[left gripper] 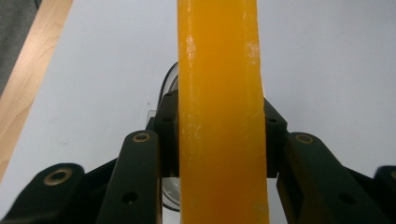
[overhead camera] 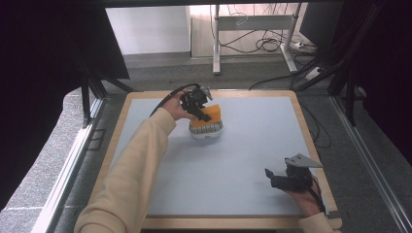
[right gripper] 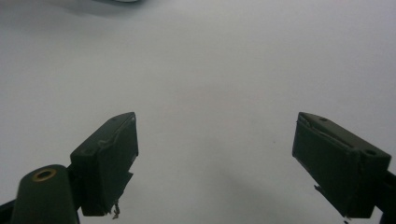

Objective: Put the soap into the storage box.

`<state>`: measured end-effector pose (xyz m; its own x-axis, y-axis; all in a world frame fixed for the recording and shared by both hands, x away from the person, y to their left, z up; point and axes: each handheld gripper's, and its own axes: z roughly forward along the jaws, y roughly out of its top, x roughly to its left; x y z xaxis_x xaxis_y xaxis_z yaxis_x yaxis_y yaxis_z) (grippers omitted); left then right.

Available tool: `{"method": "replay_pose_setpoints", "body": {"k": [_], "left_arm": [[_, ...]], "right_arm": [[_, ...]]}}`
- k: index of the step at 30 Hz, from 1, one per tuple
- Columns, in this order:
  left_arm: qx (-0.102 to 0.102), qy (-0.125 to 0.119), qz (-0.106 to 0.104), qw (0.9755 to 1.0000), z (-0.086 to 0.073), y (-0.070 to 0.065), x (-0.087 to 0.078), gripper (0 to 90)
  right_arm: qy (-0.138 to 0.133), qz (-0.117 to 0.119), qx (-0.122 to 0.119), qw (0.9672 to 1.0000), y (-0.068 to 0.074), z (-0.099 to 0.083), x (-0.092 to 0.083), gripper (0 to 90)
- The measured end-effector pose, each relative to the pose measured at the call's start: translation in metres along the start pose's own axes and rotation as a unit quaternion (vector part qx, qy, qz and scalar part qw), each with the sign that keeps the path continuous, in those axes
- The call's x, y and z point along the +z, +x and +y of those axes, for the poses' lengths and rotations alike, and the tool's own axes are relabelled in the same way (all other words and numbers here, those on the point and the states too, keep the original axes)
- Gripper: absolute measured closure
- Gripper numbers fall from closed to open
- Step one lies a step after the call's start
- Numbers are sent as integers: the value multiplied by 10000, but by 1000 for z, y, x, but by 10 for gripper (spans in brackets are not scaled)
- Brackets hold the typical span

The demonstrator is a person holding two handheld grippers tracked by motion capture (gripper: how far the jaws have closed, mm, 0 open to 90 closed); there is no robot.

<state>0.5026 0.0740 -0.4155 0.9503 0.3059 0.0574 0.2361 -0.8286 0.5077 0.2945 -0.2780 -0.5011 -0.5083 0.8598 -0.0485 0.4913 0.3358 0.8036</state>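
Note:
An orange sponge-like block stands on edge over a white bowl at the far middle of the table. My left gripper is shut on it. In the left gripper view the orange block runs upright between the two black jaws, my left gripper pressing on both its flat sides, with the bowl's rim behind it. My right gripper rests low at the near right, open, nothing between its fingers. In its own view my right gripper stands wide over bare table.
The pale blue mat covers a wood-edged table. Black frame legs and cables stand beyond the far edge. A sleeve reaches across the left half of the mat.

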Motion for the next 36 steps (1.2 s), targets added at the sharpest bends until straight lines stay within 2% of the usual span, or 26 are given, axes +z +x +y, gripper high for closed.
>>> {"method": "replay_pose_setpoints", "body": {"k": [12, 22, 28, 33, 36], "left_arm": [[-14, 157, -194, 9997, -6, 4, 23, 616], [2, 248, -252, 9994, -7, 4, 27, 616], [-15, 346, -260, 9991, -9, 6, 35, 616], [7, 319, -339, 9989, -10, 8, 38, 615], [-9, 282, -292, 9992, -11, 9, 38, 606]], "right_arm": [[32, -28, 4, 10000, -1, -1, 1, 148], [3, 1, -27, 10000, 0, -1, 1, 148], [22, -2, -29, 10000, 0, -1, 1, 148], [21, -7, -17, 10000, 0, -1, 1, 148], [20, -5, -18, 10000, 0, -1, 1, 148]]}}
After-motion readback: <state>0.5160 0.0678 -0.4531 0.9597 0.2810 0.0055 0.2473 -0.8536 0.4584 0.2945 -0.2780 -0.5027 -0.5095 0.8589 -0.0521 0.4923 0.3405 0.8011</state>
